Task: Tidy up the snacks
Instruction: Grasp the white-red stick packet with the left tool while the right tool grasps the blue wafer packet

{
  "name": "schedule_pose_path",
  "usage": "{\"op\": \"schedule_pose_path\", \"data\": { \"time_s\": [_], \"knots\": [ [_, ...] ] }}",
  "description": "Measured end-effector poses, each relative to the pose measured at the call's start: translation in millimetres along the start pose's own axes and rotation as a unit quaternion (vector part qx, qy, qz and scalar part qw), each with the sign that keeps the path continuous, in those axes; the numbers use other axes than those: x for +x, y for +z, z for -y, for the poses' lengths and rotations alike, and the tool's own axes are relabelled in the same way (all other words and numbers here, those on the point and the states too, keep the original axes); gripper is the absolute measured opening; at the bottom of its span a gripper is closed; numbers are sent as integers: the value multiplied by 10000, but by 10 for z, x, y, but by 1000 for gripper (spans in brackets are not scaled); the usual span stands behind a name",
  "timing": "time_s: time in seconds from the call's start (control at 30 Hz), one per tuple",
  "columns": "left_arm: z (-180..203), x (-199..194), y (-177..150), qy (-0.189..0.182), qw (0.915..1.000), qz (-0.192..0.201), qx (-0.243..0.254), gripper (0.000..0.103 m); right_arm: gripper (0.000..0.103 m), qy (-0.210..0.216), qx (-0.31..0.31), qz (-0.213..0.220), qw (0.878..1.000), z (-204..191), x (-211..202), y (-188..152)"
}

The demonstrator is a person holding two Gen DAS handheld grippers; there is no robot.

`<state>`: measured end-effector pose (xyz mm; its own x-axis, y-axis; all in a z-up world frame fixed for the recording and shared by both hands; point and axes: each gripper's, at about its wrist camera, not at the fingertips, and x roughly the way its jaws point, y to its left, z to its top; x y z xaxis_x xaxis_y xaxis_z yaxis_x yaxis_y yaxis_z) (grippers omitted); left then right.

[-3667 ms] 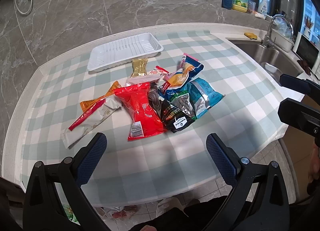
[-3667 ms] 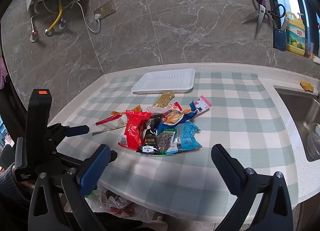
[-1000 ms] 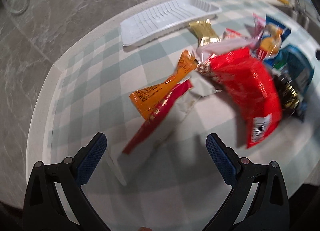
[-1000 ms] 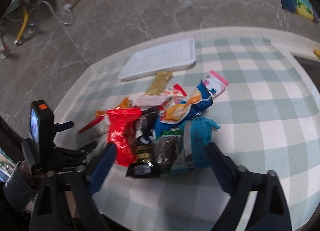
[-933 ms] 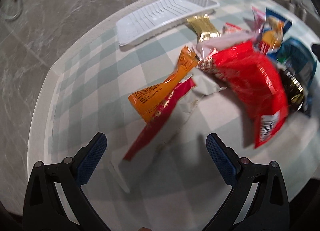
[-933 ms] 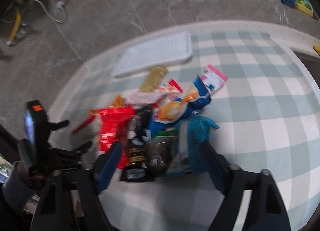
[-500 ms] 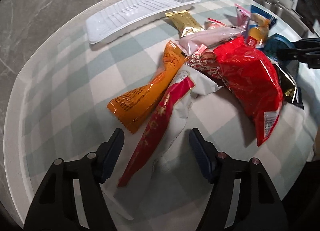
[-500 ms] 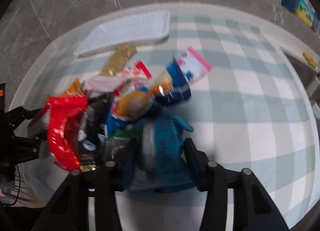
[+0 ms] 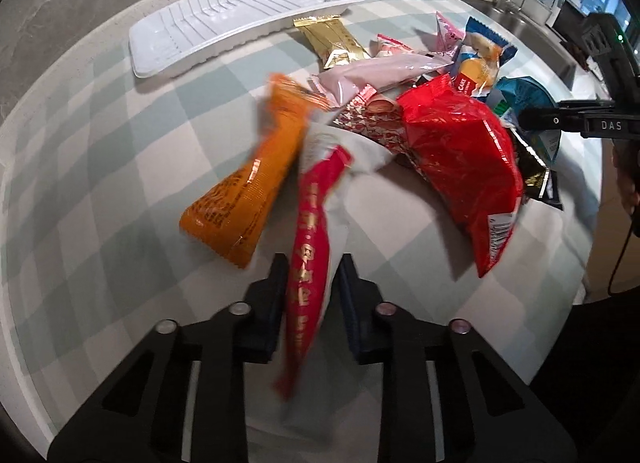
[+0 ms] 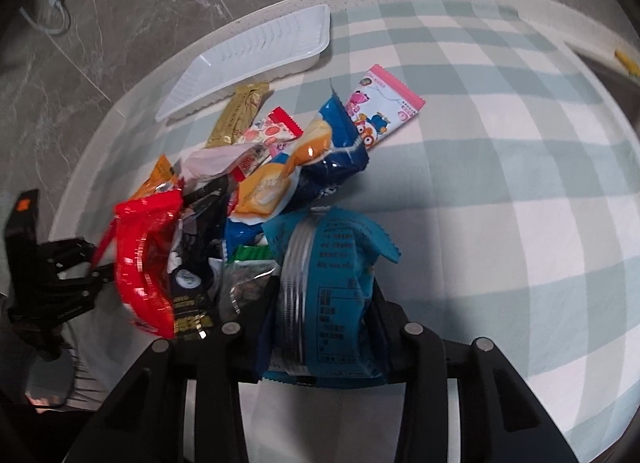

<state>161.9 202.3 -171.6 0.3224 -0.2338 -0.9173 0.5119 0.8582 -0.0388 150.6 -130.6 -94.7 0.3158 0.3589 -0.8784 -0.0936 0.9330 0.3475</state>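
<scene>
Snacks heaped on the checked tablecloth [image 10: 500,167], one pack in each of two grippers.

One long red-and-white packet [image 9: 310,247] pinched tight in the left gripper [image 9: 311,295], beside one orange packet [image 9: 250,183] and one big red bag [image 9: 460,159]. One teal-blue packet [image 10: 332,295] between the pads of the right gripper [image 10: 322,327], jaws closing on it. One white tray [image 9: 236,17] empty at the back, one gold bar [image 9: 334,41] just beside it.
</scene>
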Motion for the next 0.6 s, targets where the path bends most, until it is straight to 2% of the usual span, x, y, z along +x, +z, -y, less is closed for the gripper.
{"op": "schedule_pose_path", "data": {
  "time_s": [0.27, 0.47, 0.6],
  "knots": [
    [41, -152, -107, -711, 9965, -16, -433, 16, 42, 994, 746, 19, 9922, 209, -210, -16],
    [59, -391, -82, -1202, 9902, 205, -683, 13, 42, 1865, 1299, 18, 9738, 305, -341, -5],
    [90, -490, 1, -1342, 9882, 307, -670, 13, 42, 2183, 1459, 67, 9649, 284, -358, 81]
  ]
}}
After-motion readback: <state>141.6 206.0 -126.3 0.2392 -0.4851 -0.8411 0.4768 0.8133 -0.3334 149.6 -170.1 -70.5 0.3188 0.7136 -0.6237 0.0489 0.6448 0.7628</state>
